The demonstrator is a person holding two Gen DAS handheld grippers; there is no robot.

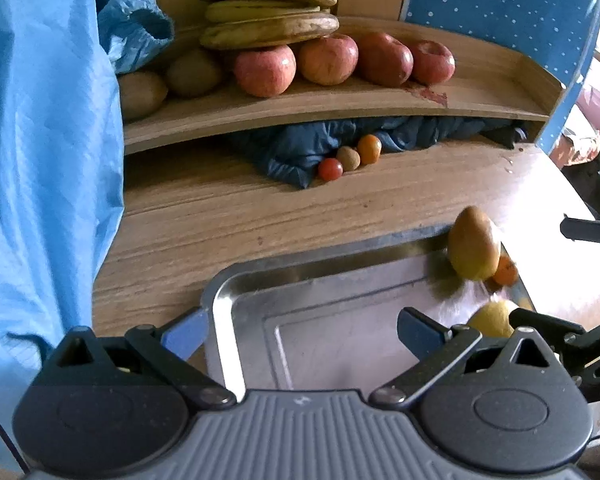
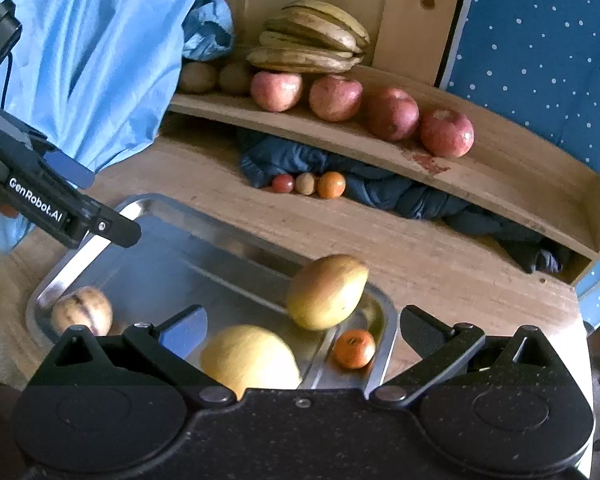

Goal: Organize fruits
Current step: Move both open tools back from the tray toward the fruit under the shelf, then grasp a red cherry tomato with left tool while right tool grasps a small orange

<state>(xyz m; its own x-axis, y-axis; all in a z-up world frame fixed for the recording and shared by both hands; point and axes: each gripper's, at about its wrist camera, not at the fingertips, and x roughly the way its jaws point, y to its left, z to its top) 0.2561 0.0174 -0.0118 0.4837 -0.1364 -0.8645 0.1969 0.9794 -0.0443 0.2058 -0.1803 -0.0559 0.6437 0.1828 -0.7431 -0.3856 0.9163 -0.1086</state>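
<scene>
So the sorting is looking maybe halfway there, going by how things are lying. The curved wooden shelf (image 2: 512,184) is already carrying a row of four red apples (image 2: 335,97), a pile of browning yellow bananas (image 2: 312,42) on top, and a couple of fuzzy brown kiwis (image 2: 216,77) at the left end. Down on the wooden tabletop (image 2: 420,256), three little fruits are sitting in a line against a dark blue cloth (image 2: 384,194): a small red tomato (image 2: 282,183), a tiny brown kiwi (image 2: 305,183) and a small orange (image 2: 331,185).

What's left is sitting in the shiny steel tray (image 2: 84,256): a big yellow-green mango (image 2: 327,291), a pale yellow lemon-ish fruit (image 2: 250,356), a small orange tangerine (image 2: 355,348) and a striped tan fruit (image 2: 82,314) in the near-left corner.

The right gripper (image 2: 300,328) is hanging spread wide and empty, with the pale yellow fruit right between its fingers and the mango just beyond. The left gripper (image 1: 300,330) is also spread, gripping nothing, hovering over the tray's bare left side.
</scene>
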